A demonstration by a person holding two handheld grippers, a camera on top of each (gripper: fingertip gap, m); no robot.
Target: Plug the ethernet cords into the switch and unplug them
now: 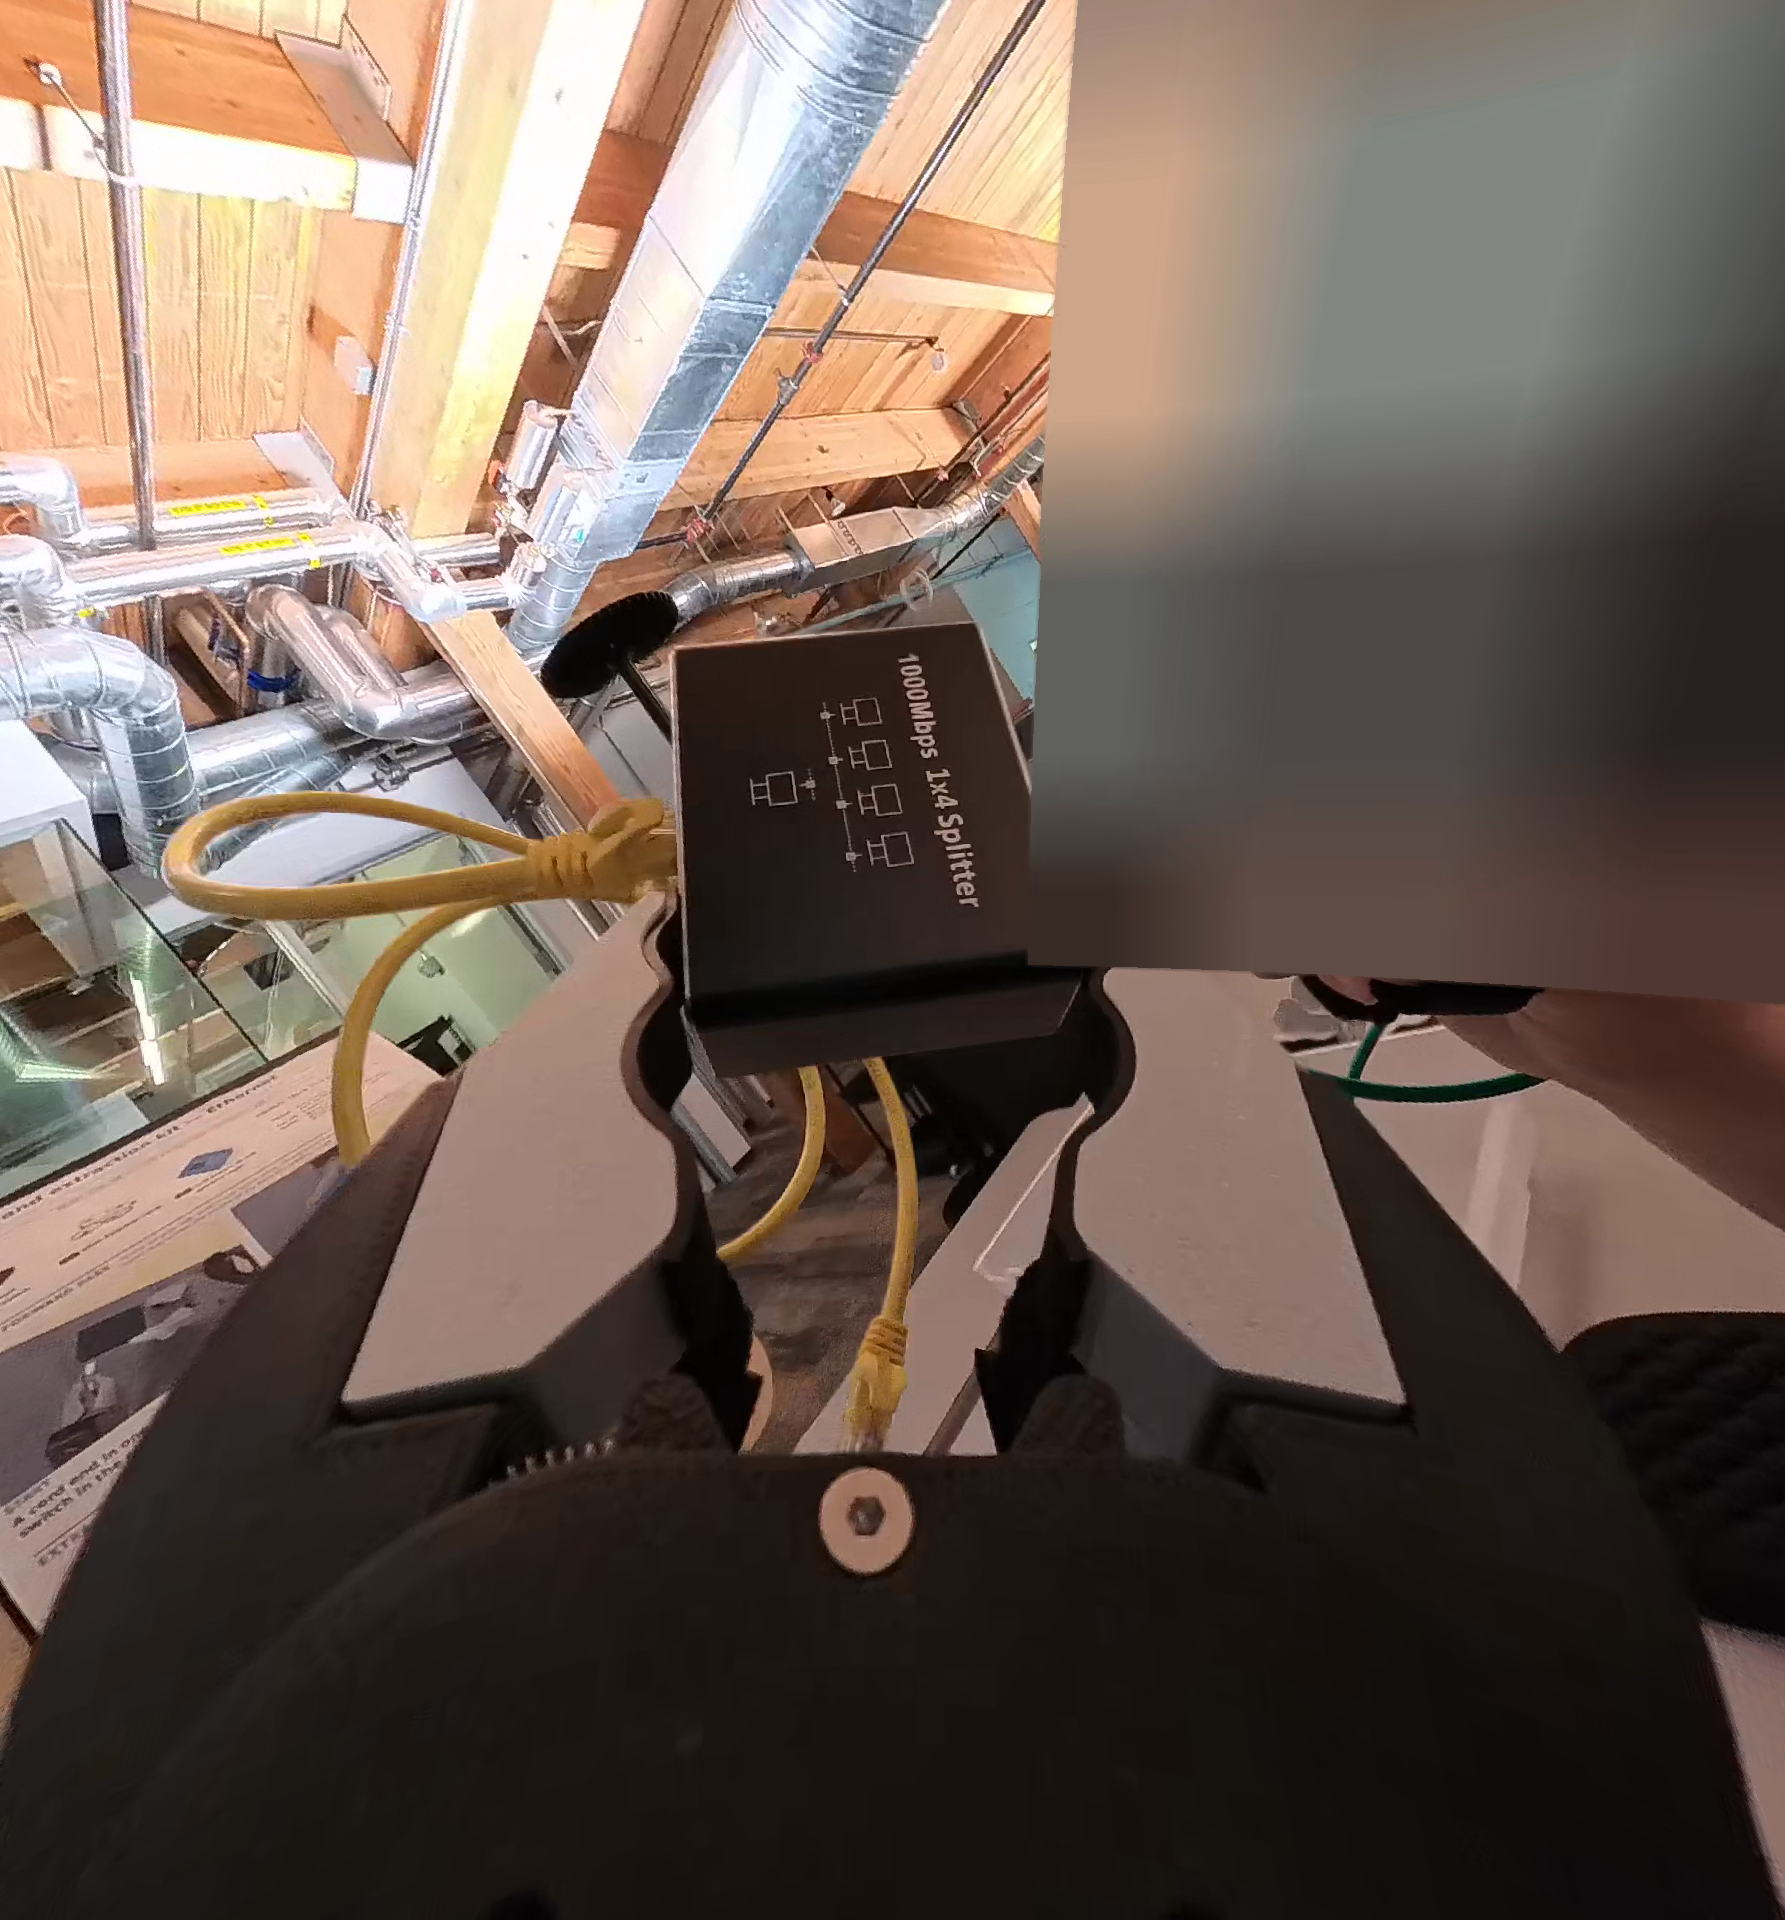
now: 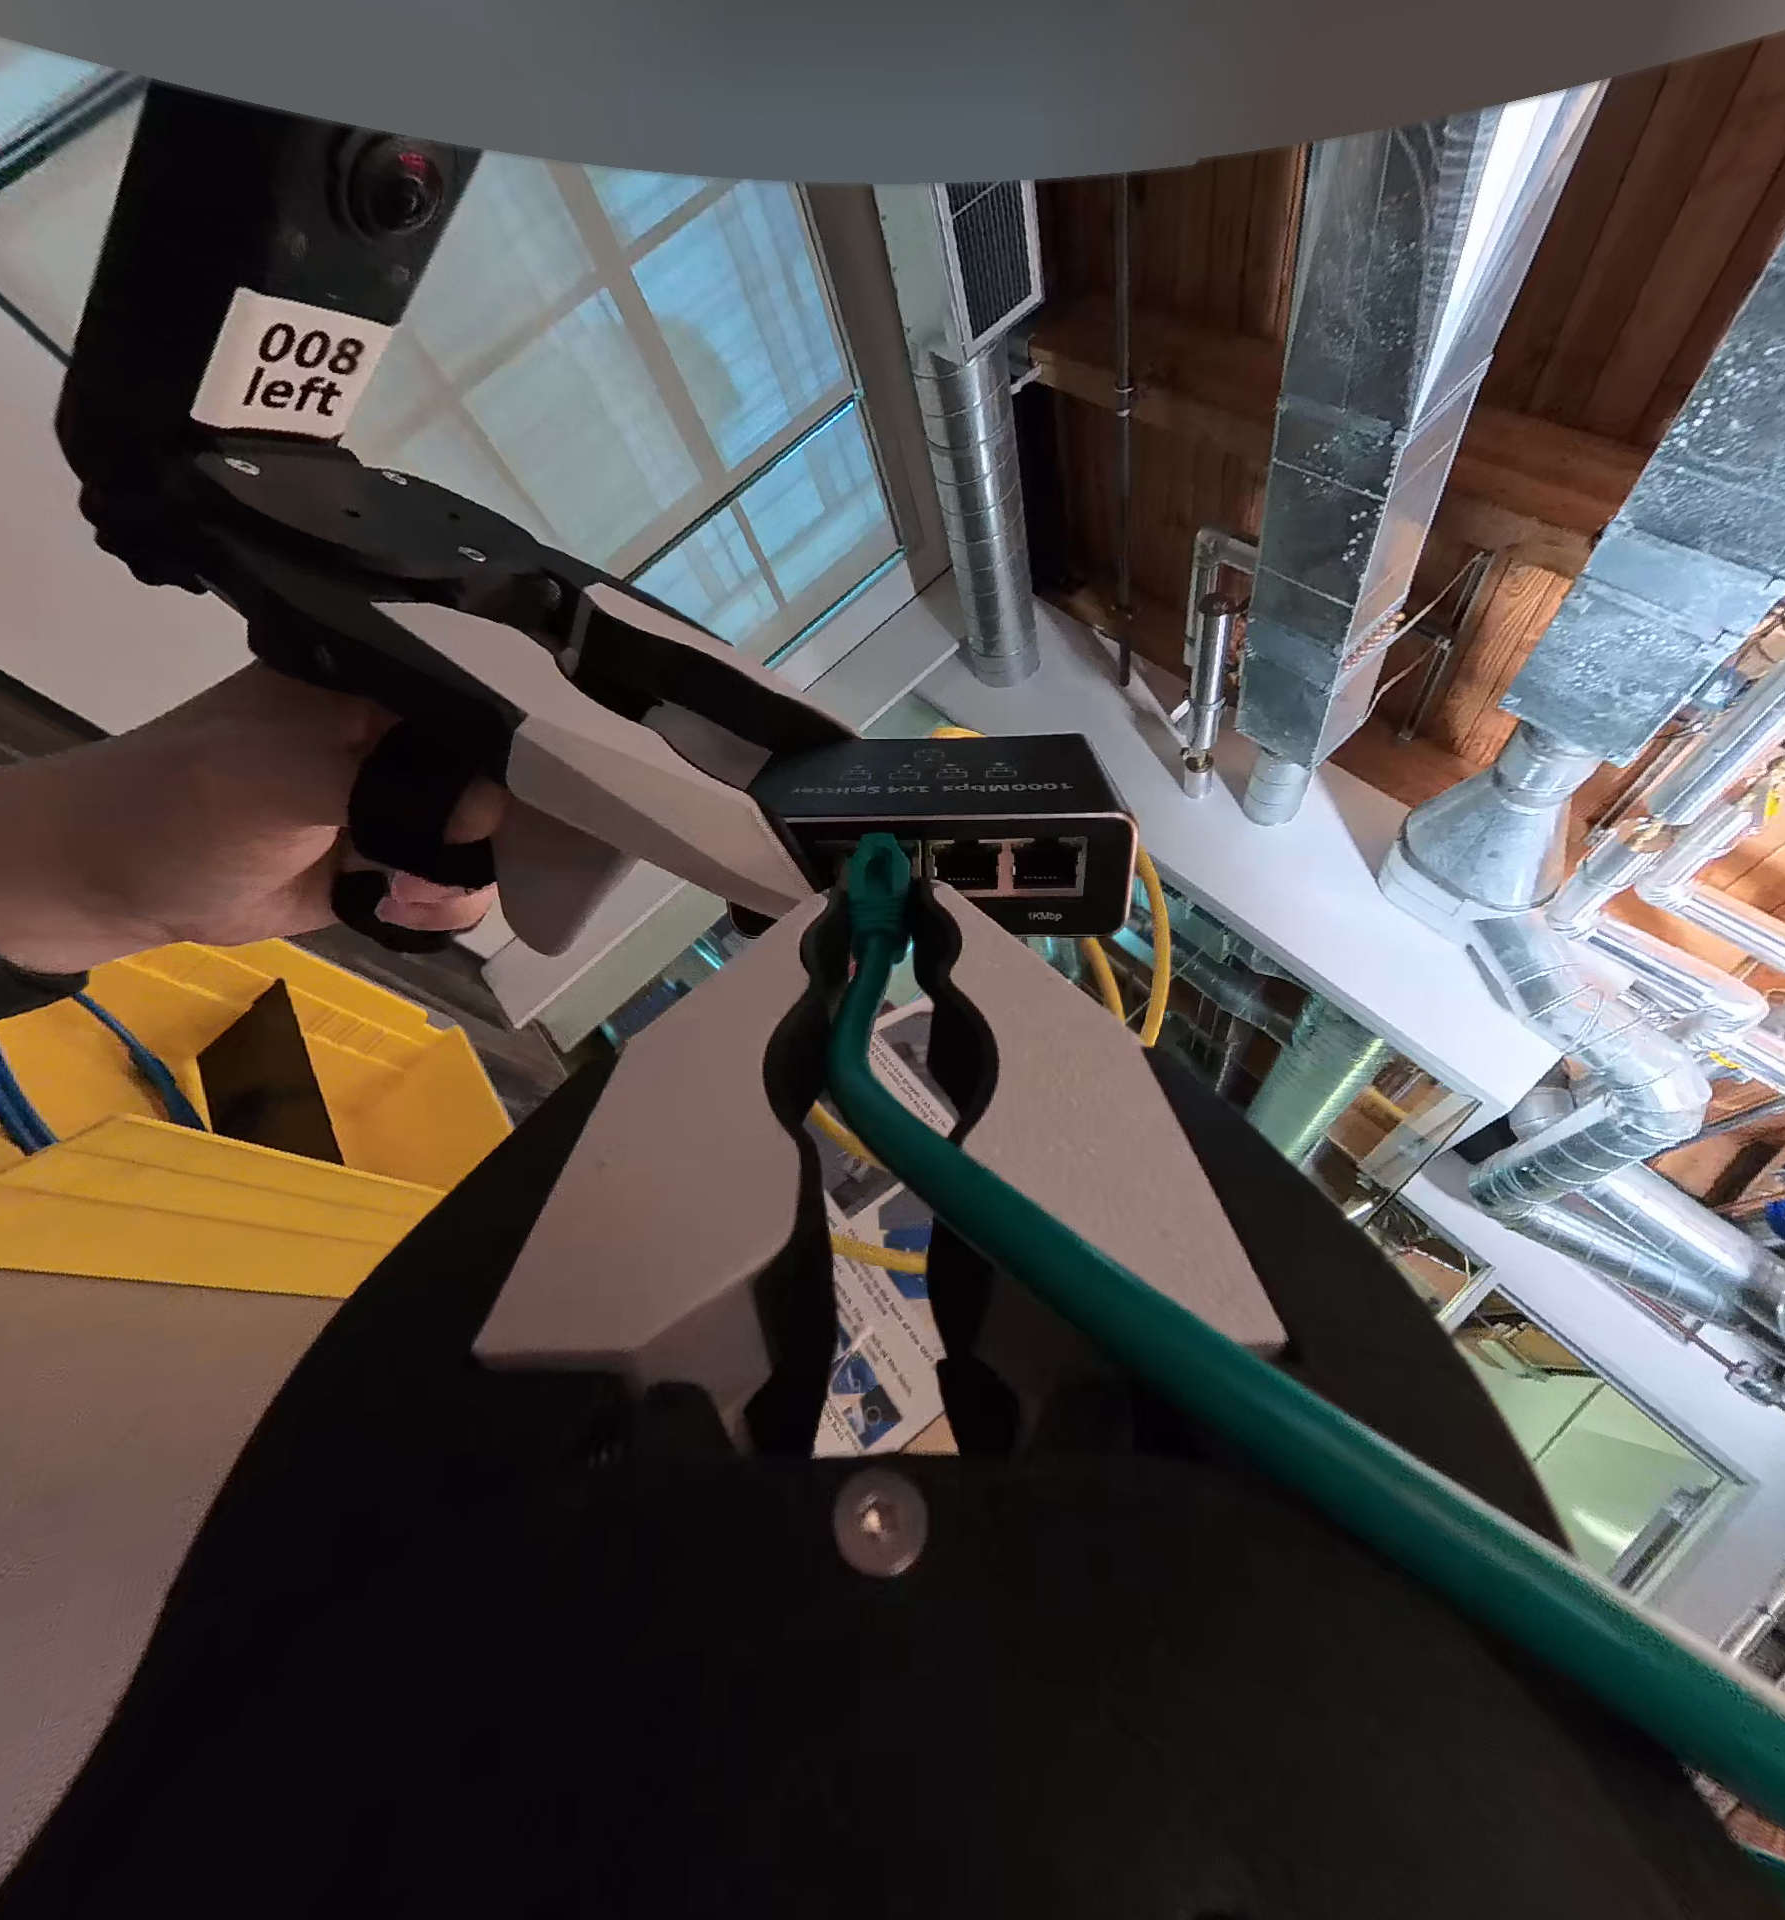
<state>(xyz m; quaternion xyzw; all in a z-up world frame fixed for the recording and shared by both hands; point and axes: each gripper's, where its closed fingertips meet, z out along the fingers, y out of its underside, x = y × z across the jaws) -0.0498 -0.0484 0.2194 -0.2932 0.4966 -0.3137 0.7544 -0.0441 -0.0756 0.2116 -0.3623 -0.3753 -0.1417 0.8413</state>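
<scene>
The black switch box is held up in the air by my left gripper, which is shut on its near end. A yellow ethernet cord is plugged into the switch's left side and loops down; its other plug hangs free below. In the right wrist view the switch shows its port side with two empty ports to the right. My right gripper is shut on the green cord just behind its plug, which sits at a left port. The left gripper grips the switch from the left.
A yellow bin with a blue cable stands at lower left. A printed instruction sheet lies on the table below. A person's hand holds the left gripper. Ducts and wooden beams are overhead.
</scene>
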